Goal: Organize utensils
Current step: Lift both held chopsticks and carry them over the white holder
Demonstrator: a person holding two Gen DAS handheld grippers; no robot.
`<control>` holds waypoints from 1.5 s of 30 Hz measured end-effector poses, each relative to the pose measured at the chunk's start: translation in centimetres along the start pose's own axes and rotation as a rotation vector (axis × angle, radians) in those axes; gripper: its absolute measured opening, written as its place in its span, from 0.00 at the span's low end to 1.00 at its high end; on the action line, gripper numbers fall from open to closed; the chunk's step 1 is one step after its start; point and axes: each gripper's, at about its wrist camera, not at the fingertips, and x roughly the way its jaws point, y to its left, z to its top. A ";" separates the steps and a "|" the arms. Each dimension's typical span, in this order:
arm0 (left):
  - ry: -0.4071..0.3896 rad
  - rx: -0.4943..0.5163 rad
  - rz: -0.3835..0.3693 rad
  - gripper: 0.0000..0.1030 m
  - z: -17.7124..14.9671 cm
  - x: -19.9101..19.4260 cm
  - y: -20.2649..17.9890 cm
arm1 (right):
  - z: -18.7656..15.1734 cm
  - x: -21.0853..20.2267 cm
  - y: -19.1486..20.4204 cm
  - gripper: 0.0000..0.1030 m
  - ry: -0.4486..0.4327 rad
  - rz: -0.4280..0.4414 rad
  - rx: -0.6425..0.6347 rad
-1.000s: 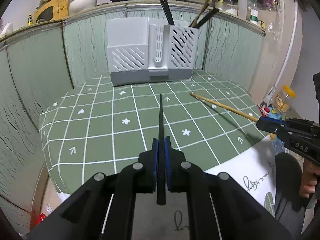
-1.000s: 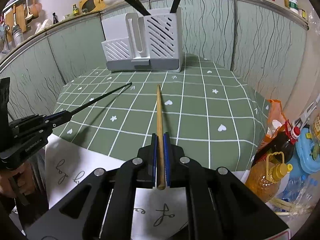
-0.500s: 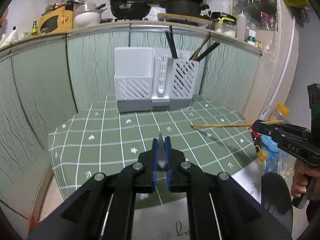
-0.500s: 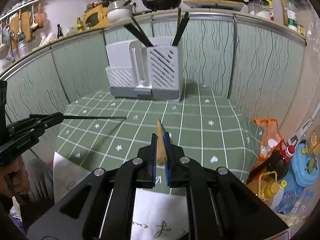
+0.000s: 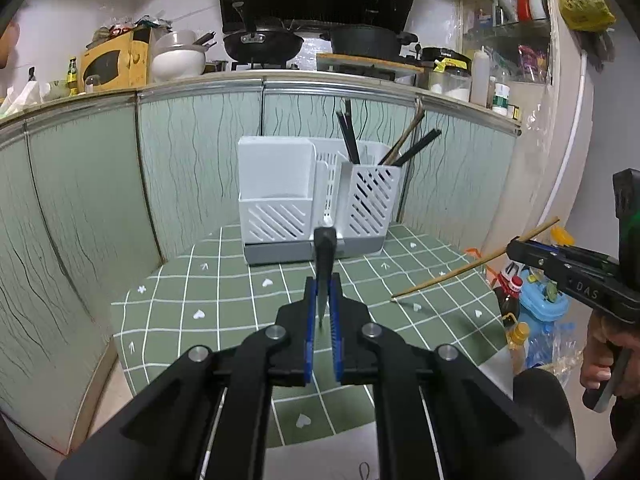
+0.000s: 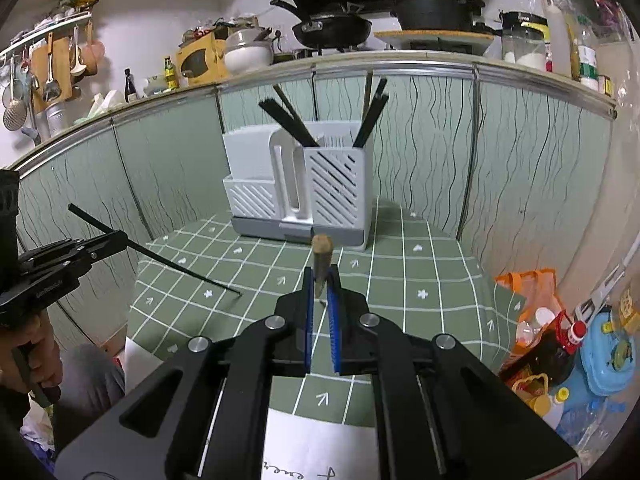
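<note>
The bench [image 5: 224, 304], under a green checked cloth, carries a white caddy [image 5: 316, 204] at its far edge, against the green wall panels. The caddy's slotted right cup [image 6: 338, 192] already holds several dark chopsticks and one wooden one, standing tilted; its left pocket looks empty from here.

Both tools are lifted clear of the cloth. The left gripper [image 5: 322, 320] has its jaws clenched on a black chopstick [image 5: 324, 264], gripped partway along, its near end angled upward toward the camera and its tip slanting down over the cloth, as the right view shows [image 6: 160, 258]. The right gripper [image 6: 319, 304] likewise clamps a wooden chopstick [image 6: 321, 260], tilted the same way, tip low over the cloth in the left view [image 5: 472, 266].

The step in hand seems to be the carry: both sticks picked up, neither yet delivered. Next, each needs bringing over the right cup, turned nearer to upright with its tip down, lowered between the sticks already there, then released. Going one at a time would likely keep the two tools from crowding each other at the small opening.
</note>
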 end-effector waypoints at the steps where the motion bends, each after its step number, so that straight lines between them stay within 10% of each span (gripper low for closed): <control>1: -0.004 0.000 0.000 0.08 0.2 -0.1 0.1 | 0.2 -0.1 0.0 0.06 -0.002 0.002 -0.002; 45: -0.044 0.044 -0.155 0.07 14.8 4.0 -1.8 | 14.9 -2.7 -2.5 0.06 -0.102 0.016 -0.029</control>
